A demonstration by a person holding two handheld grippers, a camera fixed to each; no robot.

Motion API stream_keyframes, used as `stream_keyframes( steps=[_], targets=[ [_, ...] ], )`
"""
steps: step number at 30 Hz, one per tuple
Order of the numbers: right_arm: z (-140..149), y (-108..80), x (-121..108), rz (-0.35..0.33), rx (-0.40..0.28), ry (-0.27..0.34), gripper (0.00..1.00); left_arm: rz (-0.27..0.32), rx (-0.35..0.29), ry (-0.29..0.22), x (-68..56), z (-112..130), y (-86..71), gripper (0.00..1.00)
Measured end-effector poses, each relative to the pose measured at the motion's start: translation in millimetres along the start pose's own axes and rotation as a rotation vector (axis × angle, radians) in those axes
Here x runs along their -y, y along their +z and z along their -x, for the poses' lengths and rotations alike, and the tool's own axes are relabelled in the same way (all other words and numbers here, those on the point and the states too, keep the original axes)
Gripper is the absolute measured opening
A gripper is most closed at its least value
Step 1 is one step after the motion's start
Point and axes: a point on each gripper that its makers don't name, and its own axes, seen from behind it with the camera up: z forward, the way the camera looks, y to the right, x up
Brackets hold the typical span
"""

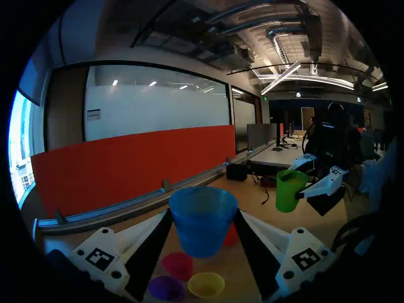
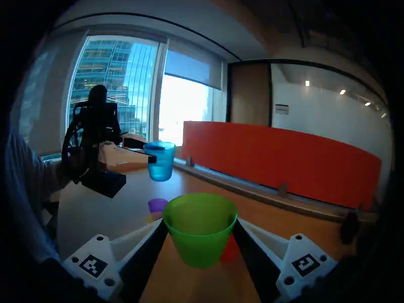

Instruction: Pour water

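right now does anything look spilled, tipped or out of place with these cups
Nothing stands out. The left gripper holds the blue cup upright, and the right gripper holds the green cup upright, both off the table. The pink cup, purple cup and yellow cup stand upright below, and no spill shows.

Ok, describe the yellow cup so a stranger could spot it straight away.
Find the wooden table along the orange wall panel. Beneath the raised blue cup, small cups cluster on it. Yours is the yellow cup, beside the pink cup and purple cup.
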Motion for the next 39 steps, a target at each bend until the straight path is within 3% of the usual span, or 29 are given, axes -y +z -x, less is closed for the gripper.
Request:
stream_keyframes(
  steps=[11, 21, 27, 39],
  targets=[
    [-6, 27.2, 21, -0.073, -0.025, 0.000, 0.91, -0.039, -0.037, 0.027, 6.0, -18, -28.1, 0.86],
    [-10, 48.2, 39, -0.137, -0.034, -0.014, 0.91, -0.086, -0.073, 0.108, 14.7, -39, -52.5, 0.86],
    [-9, 59.2, 50, -0.169, -0.038, -0.023, 0.91, -0.109, -0.095, 0.176, 16.4, -52, -64.3, 0.86],
    [-10, 78.6, 76, -0.243, -0.051, -0.031, 0.91, -0.167, -0.129, 0.365, 13.2, -76, -74.0, 0.86]
  ],
)
